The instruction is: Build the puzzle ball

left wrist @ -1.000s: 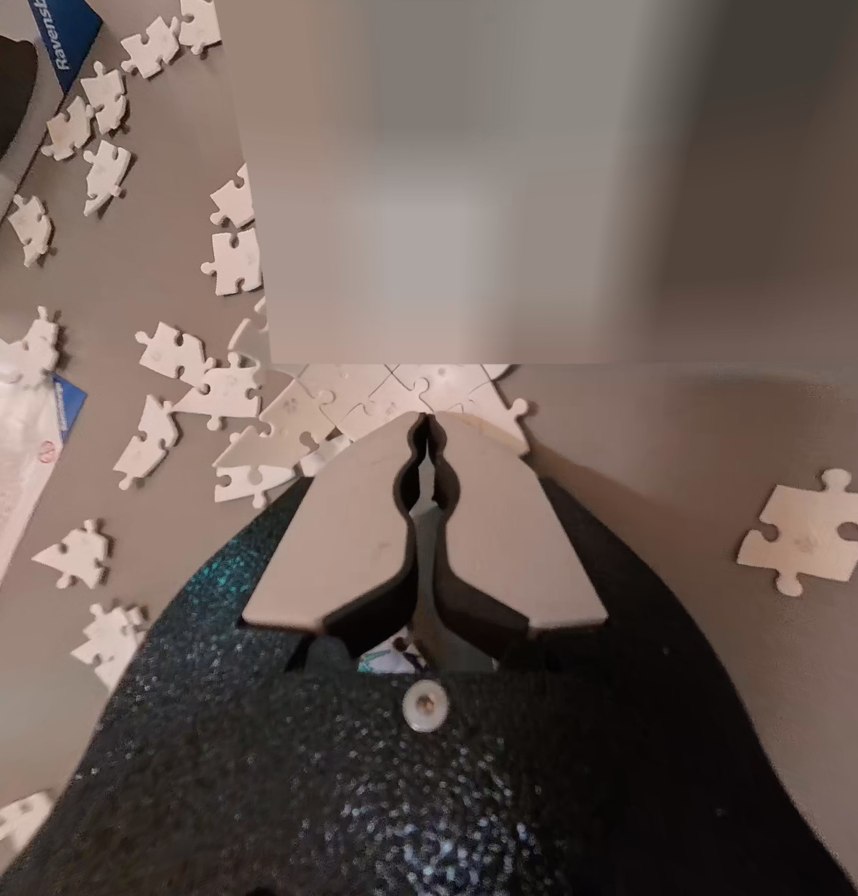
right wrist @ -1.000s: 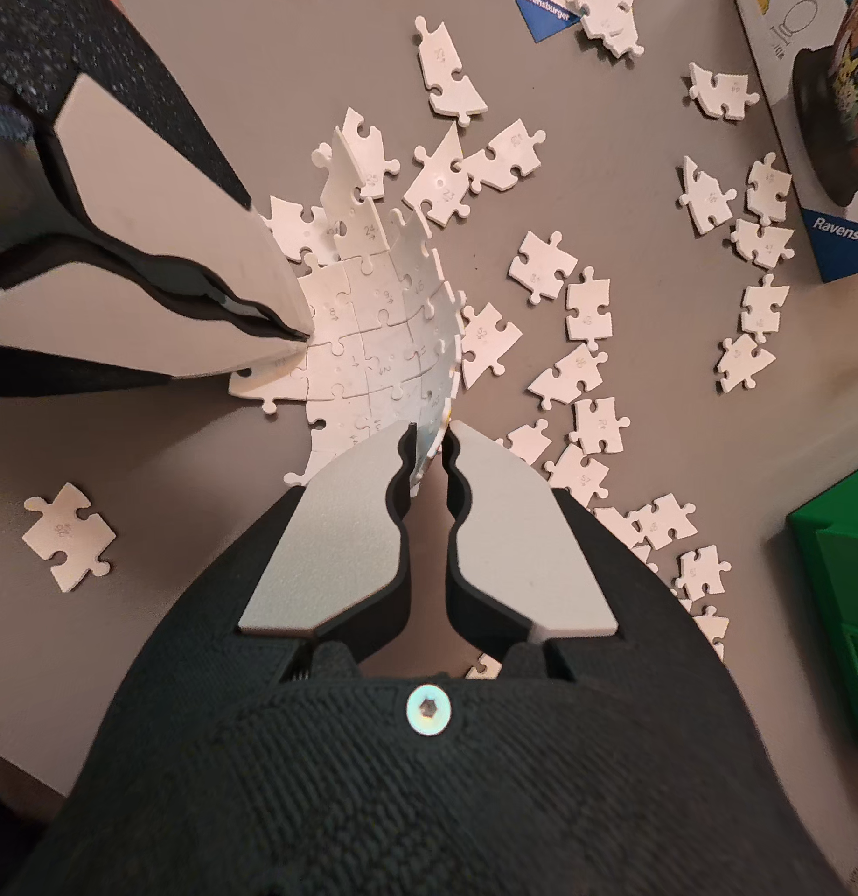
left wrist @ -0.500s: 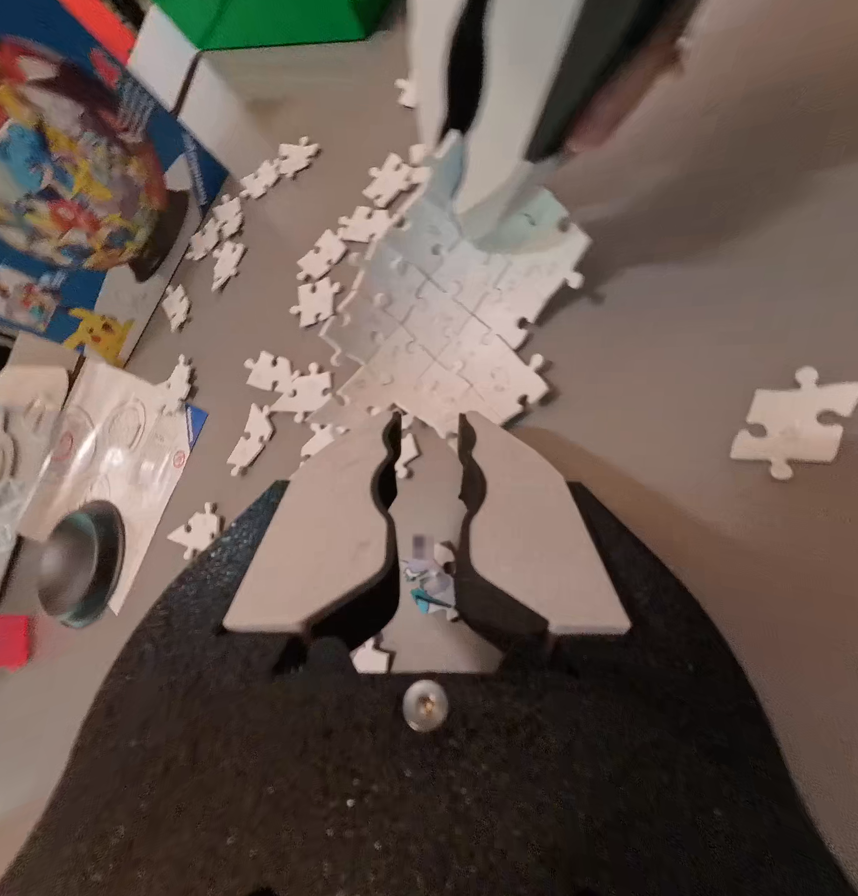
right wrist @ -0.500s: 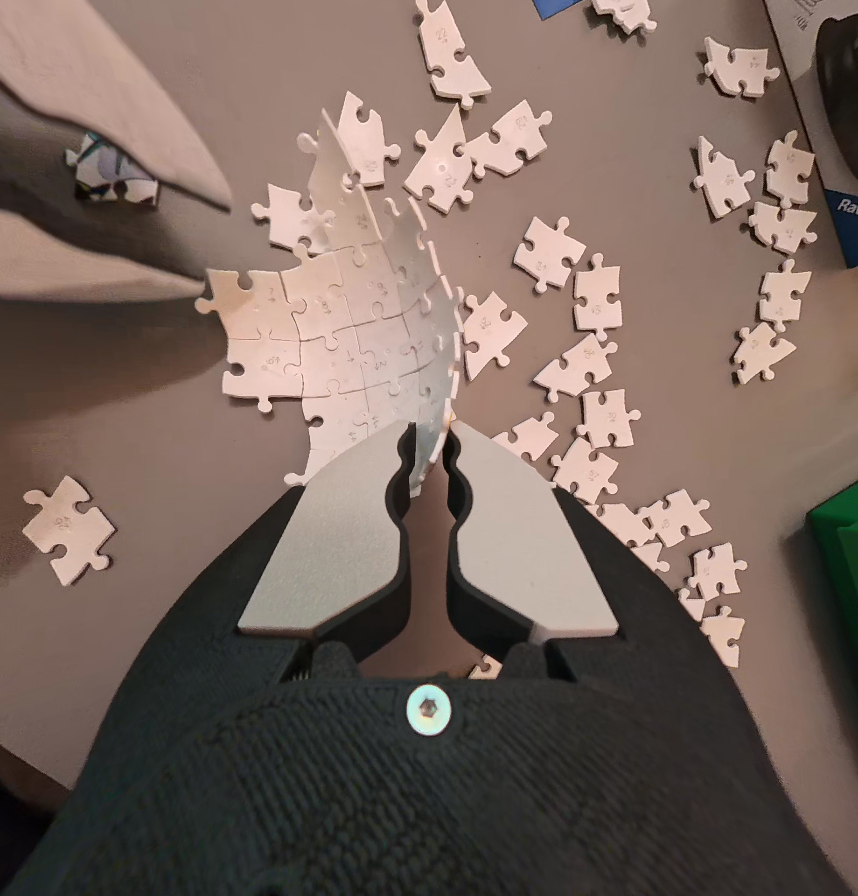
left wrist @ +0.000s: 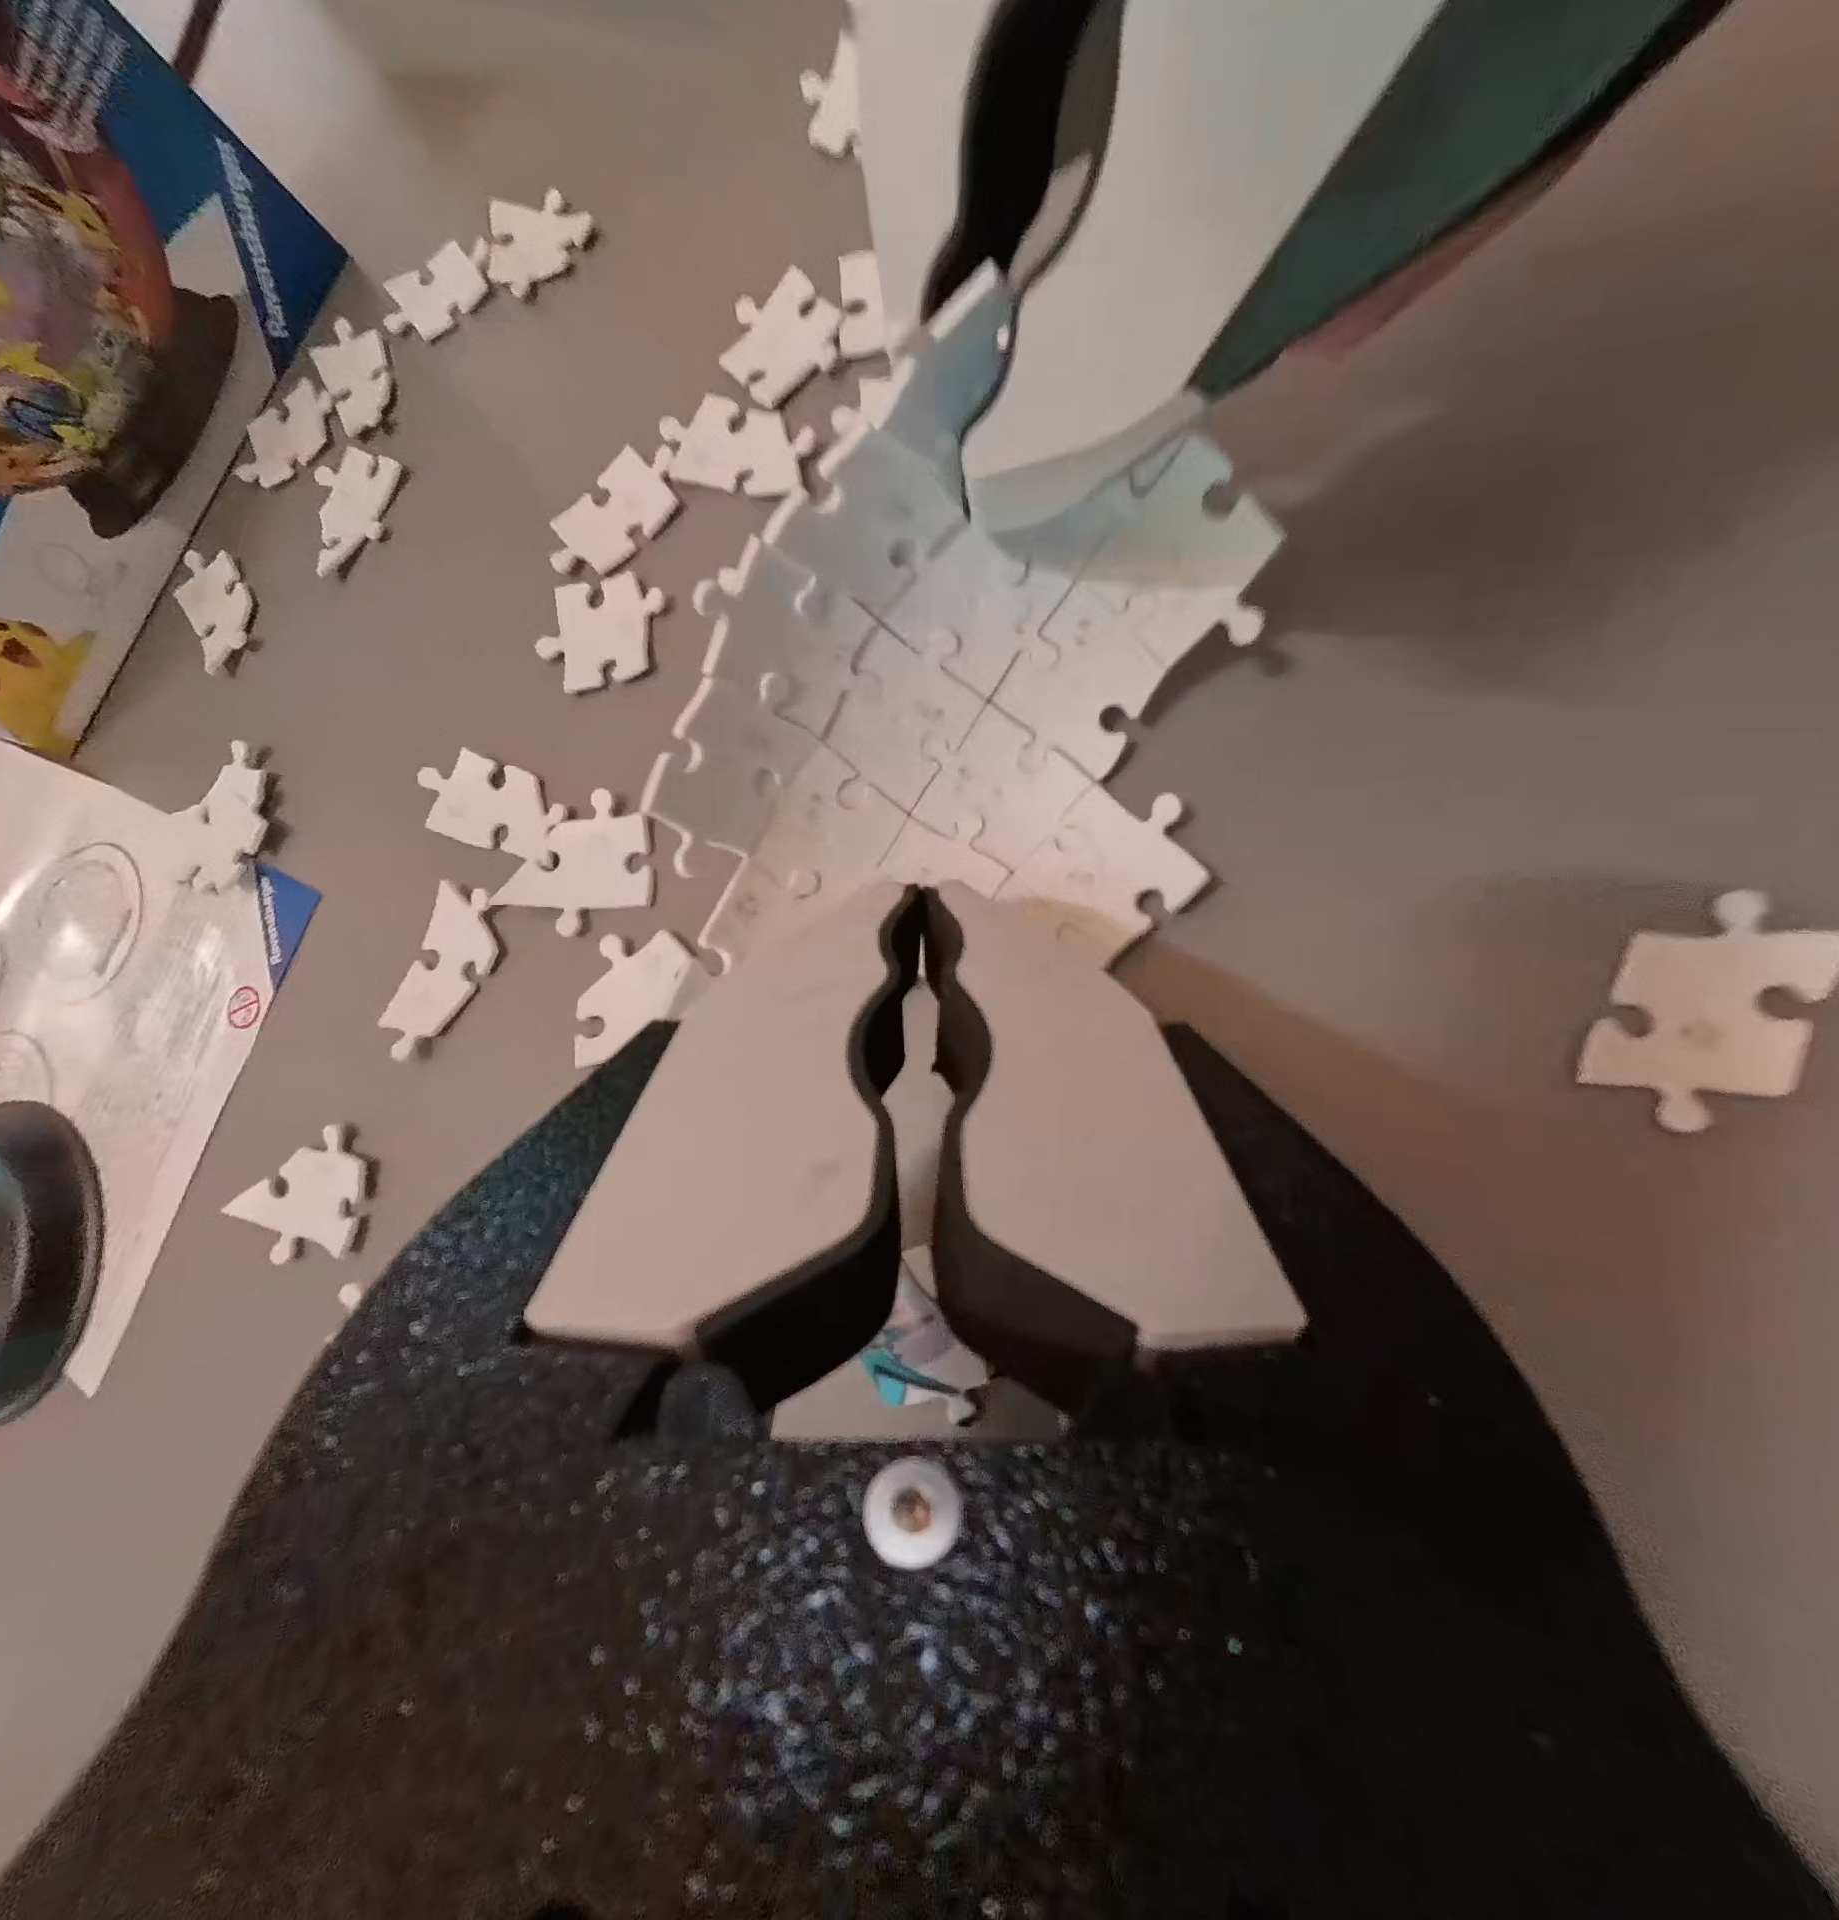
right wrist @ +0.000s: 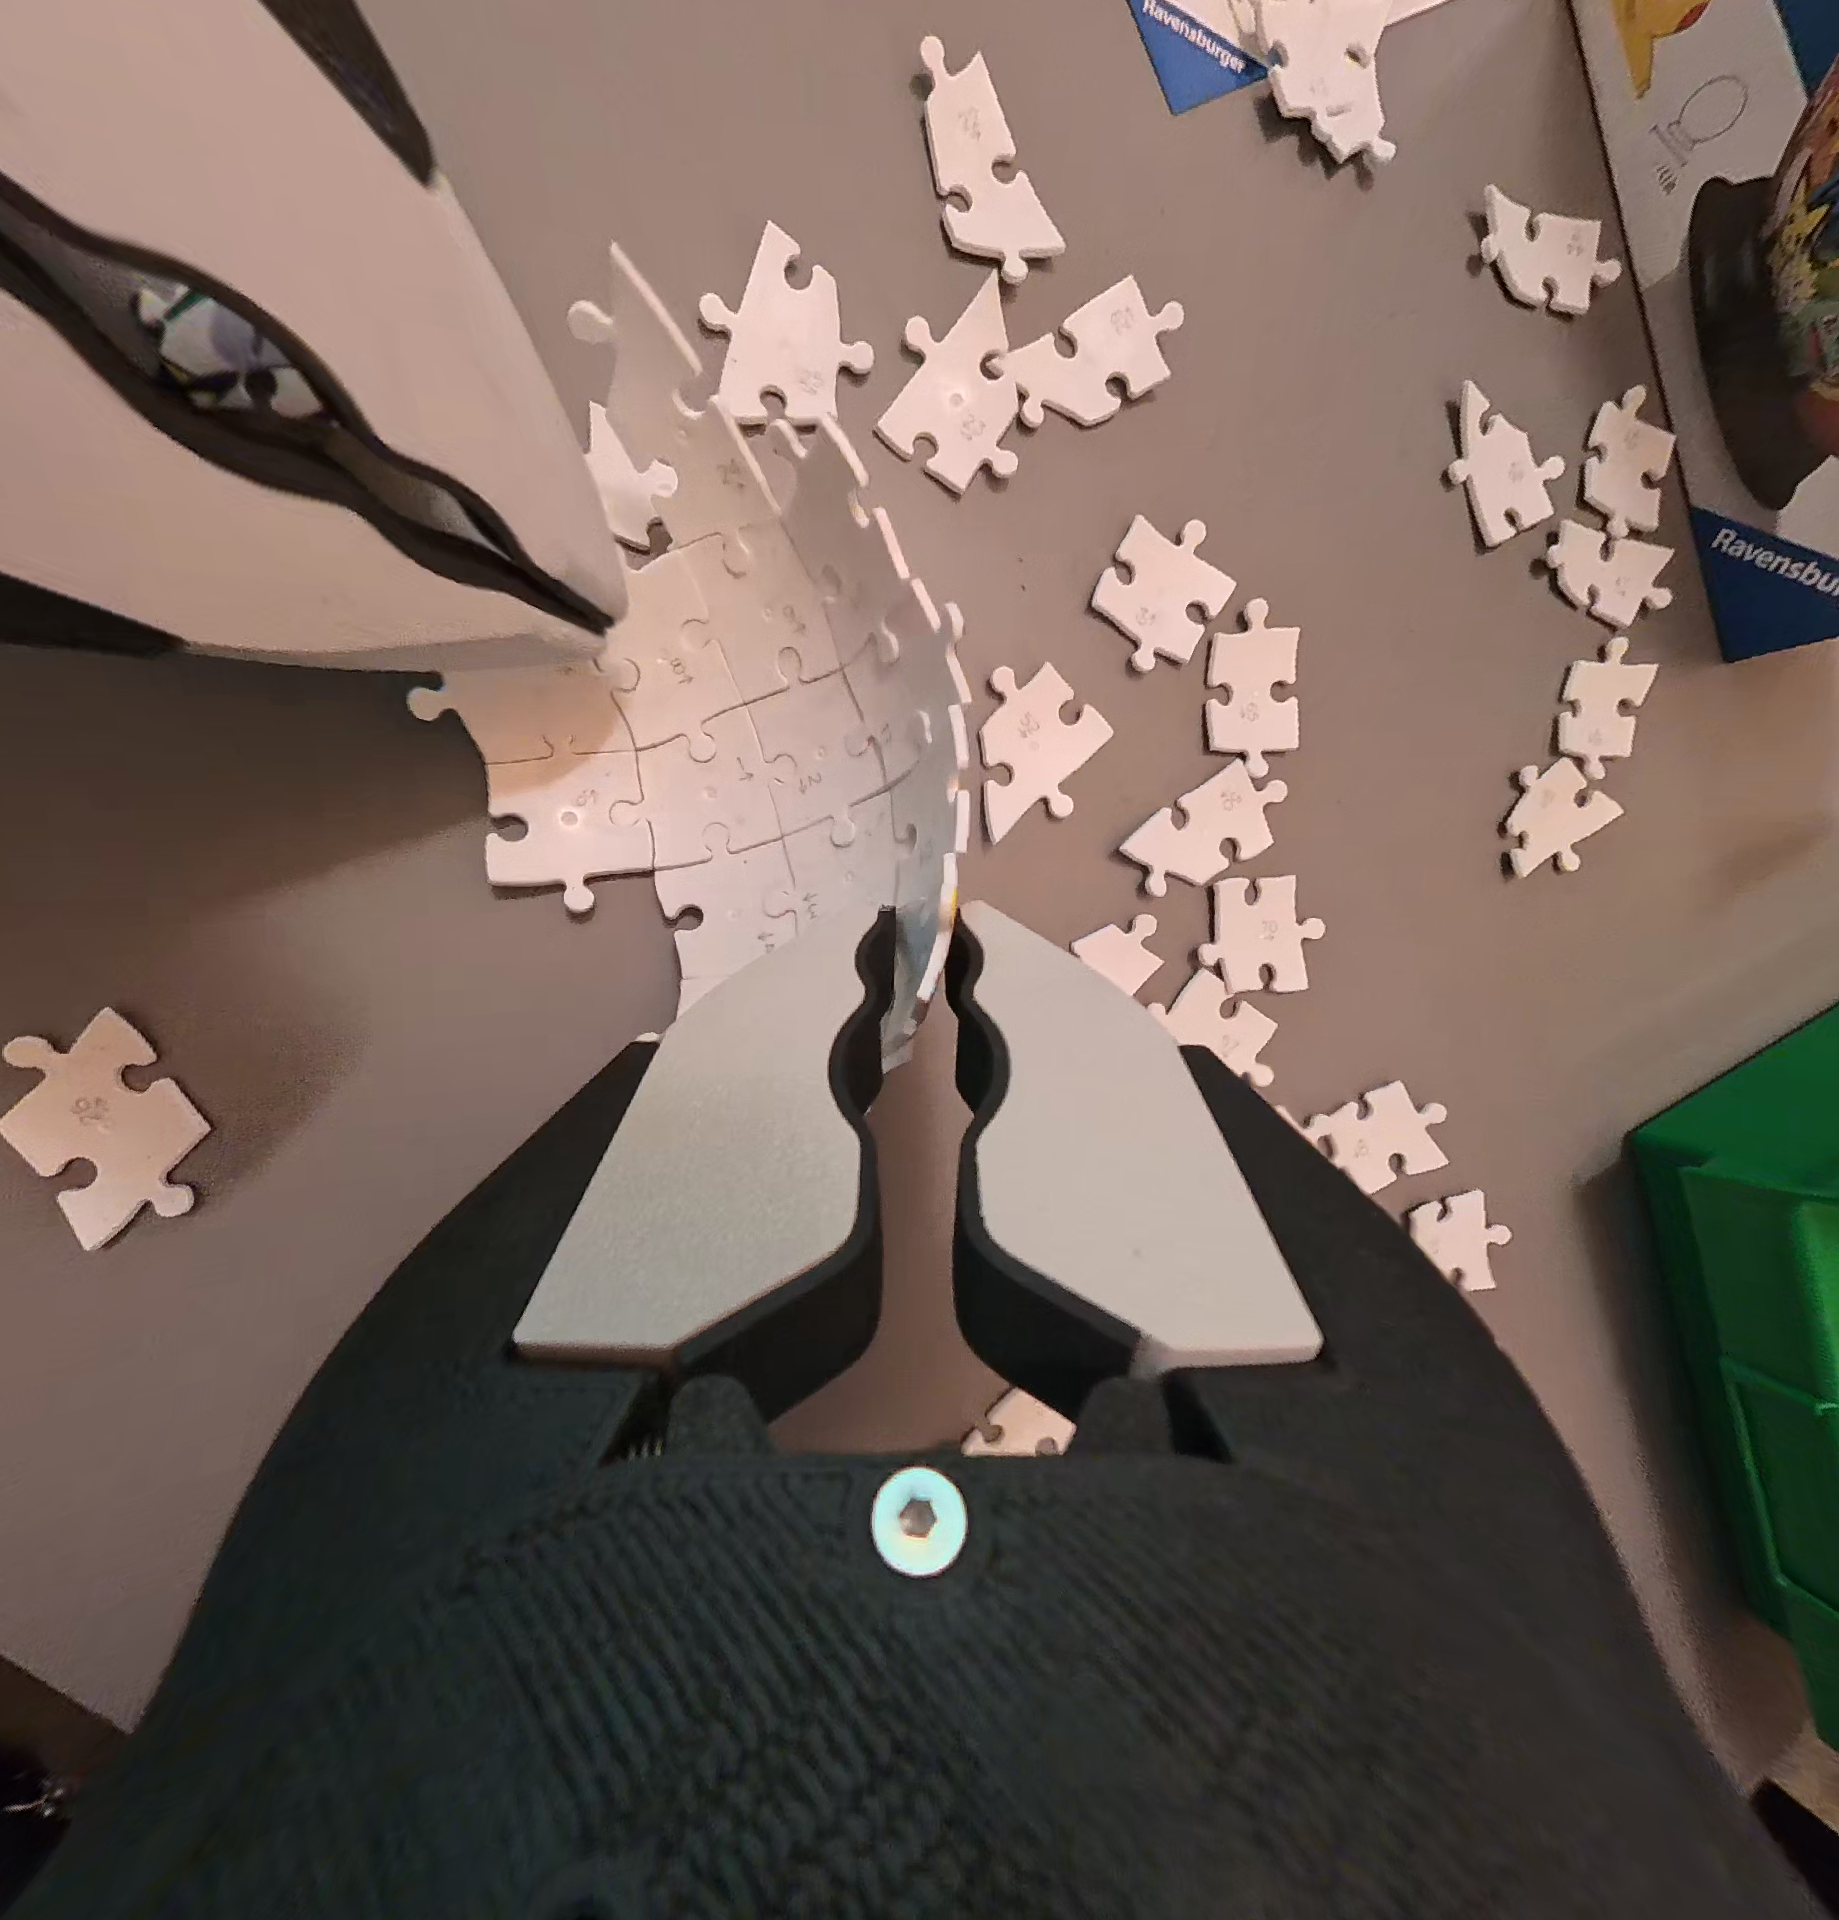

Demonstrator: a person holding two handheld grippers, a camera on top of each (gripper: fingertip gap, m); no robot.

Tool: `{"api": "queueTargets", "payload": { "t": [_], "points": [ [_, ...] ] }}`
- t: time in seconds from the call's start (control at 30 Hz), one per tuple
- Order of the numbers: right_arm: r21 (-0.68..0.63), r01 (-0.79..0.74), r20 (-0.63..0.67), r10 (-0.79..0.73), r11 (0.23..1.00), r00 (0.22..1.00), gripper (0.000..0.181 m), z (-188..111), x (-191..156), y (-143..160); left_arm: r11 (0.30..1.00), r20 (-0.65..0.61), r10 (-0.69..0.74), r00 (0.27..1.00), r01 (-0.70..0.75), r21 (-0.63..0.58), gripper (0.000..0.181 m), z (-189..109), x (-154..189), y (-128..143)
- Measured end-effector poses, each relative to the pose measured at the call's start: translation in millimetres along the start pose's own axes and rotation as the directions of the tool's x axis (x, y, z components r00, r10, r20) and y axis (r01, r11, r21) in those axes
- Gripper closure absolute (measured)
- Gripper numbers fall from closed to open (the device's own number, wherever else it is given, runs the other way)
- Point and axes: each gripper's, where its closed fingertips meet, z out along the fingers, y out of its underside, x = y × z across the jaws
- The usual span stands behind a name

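Note:
The assembled curved section of white puzzle pieces [left wrist: 946, 707] stands tilted on the grey table. My right gripper [right wrist: 920, 920] is shut on its near rim [right wrist: 915, 966] and holds it up; the printed side shows between the fingers. My left gripper [left wrist: 920, 920] is shut, with its tips together against the opposite edge of the section; nothing shows between the tips. In the right wrist view the left gripper [right wrist: 593, 623] touches the section [right wrist: 749, 748] at the upper left. A coloured piece [left wrist: 915, 1351] sits in the hollow behind the left tips and also shows in the right wrist view [right wrist: 208, 353].
Several loose white pieces [right wrist: 1247, 686] lie beside the section. One piece [left wrist: 1715, 1008] lies apart. The puzzle box [right wrist: 1788, 312], a green box [right wrist: 1777, 1299], a leaflet [left wrist: 115, 956] and a dark round stand [left wrist: 11, 1247] sit at the table's edges. From the left gripper's tips to the coloured piece [left wrist: 915, 1351] is close to 9 centimeters.
My left gripper opened and drew back from the section, then came back and shut at its edge. The coloured piece stayed in its hollow. My right gripper kept its hold.

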Motion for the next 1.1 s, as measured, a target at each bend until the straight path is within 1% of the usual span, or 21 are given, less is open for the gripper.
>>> {"api": "queueTargets", "payload": {
  "t": [0.1,0.3,0.4,0.6,0.8,0.9,0.97,1.03,1.1],
  "points": [
    [-0.003,0.026,-0.009,-0.026,1.000,1.000,0.173,-1.2,-0.6,-2.9,0.996,-0.022,0.046,0.999,-0.047,-0.073,0.181,9.4,3.6,10.8],
    [-0.016,0.057,-0.016,-0.057,0.998,0.998,0.173,-1.6,1.2,-8.1,0.994,-0.007,0.064,0.998,-0.064,-0.087,0.181,13.6,1.5,12.9],
    [-0.019,0.066,-0.006,-0.066,0.998,0.998,0.175,-1.3,1.9,-12.7,0.990,0.010,0.099,0.995,-0.097,-0.107,0.181,12.8,-0.9,13.7],
    [-0.046,0.076,0.017,-0.075,0.996,0.997,0.176,-1.1,2.3,-17.4,0.990,-0.014,0.109,0.994,-0.110,-0.091,0.181,16.0,4.1,10.5],
    [-0.062,0.081,0.027,-0.079,0.995,0.996,0.175,1.6,4.5,-19.0,0.996,-0.046,0.042,0.998,-0.045,-0.072,0.181,16.5,4.9,11.4],
    [-0.069,0.084,0.025,-0.083,0.994,0.996,0.175,2.5,5.3,-20.1,0.998,-0.076,0.036,0.996,-0.040,-0.046,0.181,16.5,9.2,10.5],
    [-0.073,0.085,0.023,-0.084,0.994,0.996,0.175,2.8,5.6,-20.2,0.998,-0.060,0.043,0.997,-0.046,-0.050,0.181,16.2,8.3,10.6],
    [-0.076,0.082,0.025,-0.080,0.994,0.996,0.175,3.3,5.4,-19.1,0.995,0.003,0.074,0.997,-0.073,-0.068,0.181,15.3,1.1,12.7],
    [-0.080,0.073,0.028,-0.071,0.994,0.997,0.175,3.8,5.6,-16.5,0.997,0.029,0.067,0.997,-0.066,-0.049,0.181,9.3,-3.2,11.7]
  ]
}}
